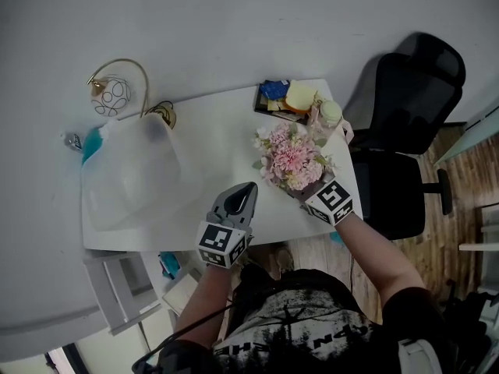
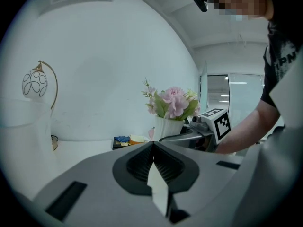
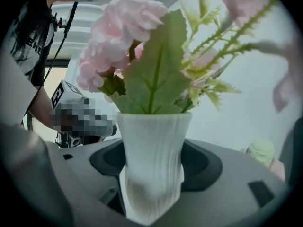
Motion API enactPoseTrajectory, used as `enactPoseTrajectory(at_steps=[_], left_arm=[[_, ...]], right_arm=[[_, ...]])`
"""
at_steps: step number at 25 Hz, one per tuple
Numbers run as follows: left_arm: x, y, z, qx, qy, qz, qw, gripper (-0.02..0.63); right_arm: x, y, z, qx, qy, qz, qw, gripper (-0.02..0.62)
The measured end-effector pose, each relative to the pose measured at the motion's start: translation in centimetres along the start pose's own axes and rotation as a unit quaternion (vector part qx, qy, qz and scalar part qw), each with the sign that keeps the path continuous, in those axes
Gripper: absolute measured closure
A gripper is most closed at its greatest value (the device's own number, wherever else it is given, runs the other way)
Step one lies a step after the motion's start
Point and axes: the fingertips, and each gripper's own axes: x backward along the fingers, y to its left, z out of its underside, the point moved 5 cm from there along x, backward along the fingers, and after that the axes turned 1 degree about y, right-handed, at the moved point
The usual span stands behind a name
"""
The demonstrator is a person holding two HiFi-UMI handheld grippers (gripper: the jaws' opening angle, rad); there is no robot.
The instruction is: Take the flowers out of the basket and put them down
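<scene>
Left gripper [image 1: 246, 189], head view: hung over the white table [image 1: 210, 123], just left of the pink flowers [image 1: 288, 160] near the table's right edge. Left gripper view: its jaws were pressed together, empty. Right gripper view: right gripper [image 3: 154, 174] clamped the white ribbed vase [image 3: 154, 145] holding those flowers, pale pink with green leaves.

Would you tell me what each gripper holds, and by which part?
The right gripper clamps the white vase of pink flowers by its lower body; the left gripper is shut on nothing.

vase [image 3: 152, 164] in right gripper [image 3: 154, 145] jaws: white, ribbed | flowers [image 3: 125, 32] above jaws: pale pink, green leaves | left gripper [image 2: 152, 144]: grey, black pads
</scene>
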Motion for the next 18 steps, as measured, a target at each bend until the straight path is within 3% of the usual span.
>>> enactPoseTrajectory(at_steps=[18], left_arm=[[0.1,-2.0,2.9,0.019,0.029,-0.011,0.9993,0.592]], right_arm=[[-0.4,0.3,2.3,0.000,-0.059,0.024,0.998,0.255]])
